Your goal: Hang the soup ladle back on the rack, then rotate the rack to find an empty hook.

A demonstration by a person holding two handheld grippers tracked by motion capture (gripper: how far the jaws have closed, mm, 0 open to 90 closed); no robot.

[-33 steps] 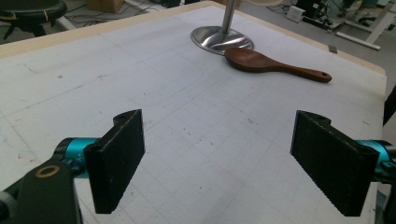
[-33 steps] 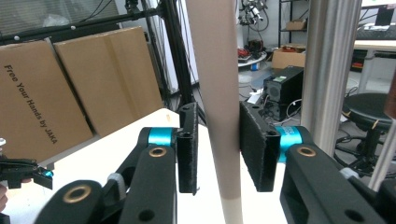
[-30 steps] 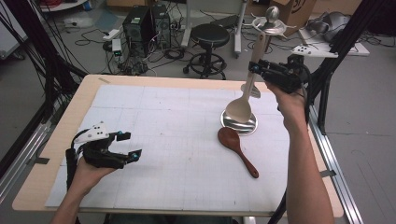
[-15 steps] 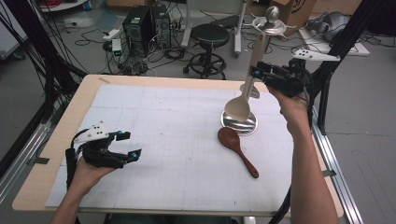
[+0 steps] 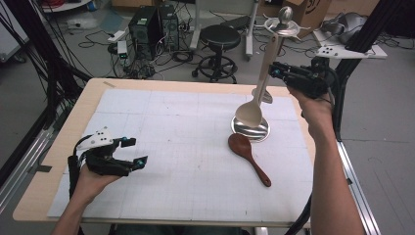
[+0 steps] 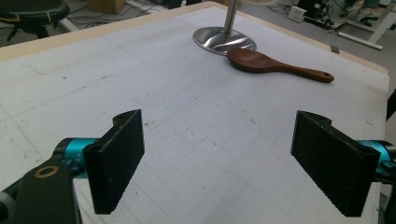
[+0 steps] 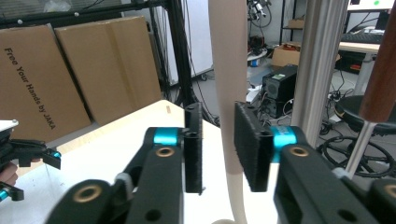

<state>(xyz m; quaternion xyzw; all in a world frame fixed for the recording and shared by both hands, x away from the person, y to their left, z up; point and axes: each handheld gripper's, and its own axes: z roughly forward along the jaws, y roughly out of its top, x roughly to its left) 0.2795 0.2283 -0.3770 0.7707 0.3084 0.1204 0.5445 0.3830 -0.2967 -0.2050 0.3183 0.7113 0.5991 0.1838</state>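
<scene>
A cream spoon [image 5: 248,115] hangs bowl-down from a metal stand [image 5: 250,130] at the table's far right. My right gripper [image 5: 275,72] is raised level at the spoon's handle [image 7: 229,70]. Its jaws have just been closing, and the handle stands between the pads [image 7: 194,149] with a slit of light still showing on the left pad's side. A brown wooden spoon [image 5: 247,152] lies flat on the mat in front of the stand [image 6: 224,39], also seen as the brown spoon [image 6: 275,65]. My left gripper [image 5: 137,152] rests at the front left, jaws wide open and empty [image 6: 219,163].
A white gridded mat [image 5: 181,147] covers the wooden table. An aluminium post [image 7: 322,60] and a brown handle [image 7: 383,70] stand close on the right of the right gripper. Stool, computers and cables lie on the floor beyond the far edge.
The right hand has shifted only slightly at the cream spoon's handle. Both spoons, the stand and the left gripper are where they were.
</scene>
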